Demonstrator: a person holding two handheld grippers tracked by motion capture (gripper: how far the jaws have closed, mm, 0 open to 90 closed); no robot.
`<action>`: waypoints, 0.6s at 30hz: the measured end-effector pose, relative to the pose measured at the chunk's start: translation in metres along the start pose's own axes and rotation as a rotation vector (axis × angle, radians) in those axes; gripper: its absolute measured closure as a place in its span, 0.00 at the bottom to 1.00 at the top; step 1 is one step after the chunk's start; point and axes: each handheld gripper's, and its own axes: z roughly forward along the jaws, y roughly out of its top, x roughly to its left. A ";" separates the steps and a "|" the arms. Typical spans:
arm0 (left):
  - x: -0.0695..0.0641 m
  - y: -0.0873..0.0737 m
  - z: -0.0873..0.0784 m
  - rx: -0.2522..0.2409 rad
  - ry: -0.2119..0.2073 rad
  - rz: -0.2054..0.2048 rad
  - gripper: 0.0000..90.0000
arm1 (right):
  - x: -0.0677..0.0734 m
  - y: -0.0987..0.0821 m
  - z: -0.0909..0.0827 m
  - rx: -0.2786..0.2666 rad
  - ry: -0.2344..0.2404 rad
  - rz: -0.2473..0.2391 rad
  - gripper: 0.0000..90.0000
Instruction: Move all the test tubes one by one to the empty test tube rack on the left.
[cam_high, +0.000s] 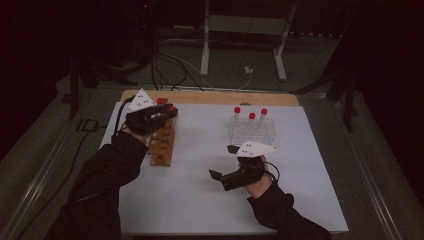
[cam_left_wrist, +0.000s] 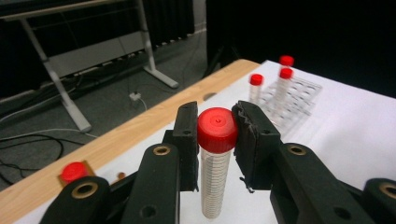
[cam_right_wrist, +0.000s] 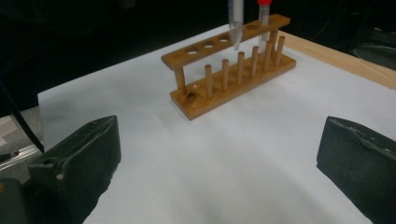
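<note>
A red-capped tube (cam_left_wrist: 215, 158) is held upright in the left claw (cam_left_wrist: 215, 135), clamped just under its cap, above the wooden rack (cam_high: 164, 142) near the bench's left edge. From the right claw's view the tube's tapered tip (cam_right_wrist: 236, 28) is seen hanging just over the rack's top bar (cam_right_wrist: 224, 39), beside a second capped tube (cam_right_wrist: 264, 18) standing at the rack's far end; whether the tip sits above a hole cannot be told. The right claw (cam_high: 224, 165) is spread wide with nothing between its jaws (it rests low over the white sheet (cam_high: 200, 200) toward the bench's near edge). The clear rack (cam_high: 252, 131), carrying three red-capped tubes, stands toward the far right corner, well apart from the held tube, whose long axis runs vertical. A crossing toward that rack seems likeliest, the left hand being the loaded one. The grip on the cap is given by the left claw's view; the tip's height over the rack is given by the right's.
</note>
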 end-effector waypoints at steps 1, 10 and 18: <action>0.003 0.000 0.000 -0.002 0.013 -0.001 0.80 | 0.001 0.000 -0.001 -0.003 0.004 -0.005 0.00; 0.028 0.004 0.001 -0.020 0.095 -0.024 0.80 | 0.001 0.001 -0.003 -0.013 0.004 -0.016 0.00; 0.054 0.001 0.001 -0.045 0.170 -0.072 0.80 | -0.001 0.001 -0.005 -0.016 0.005 -0.013 0.00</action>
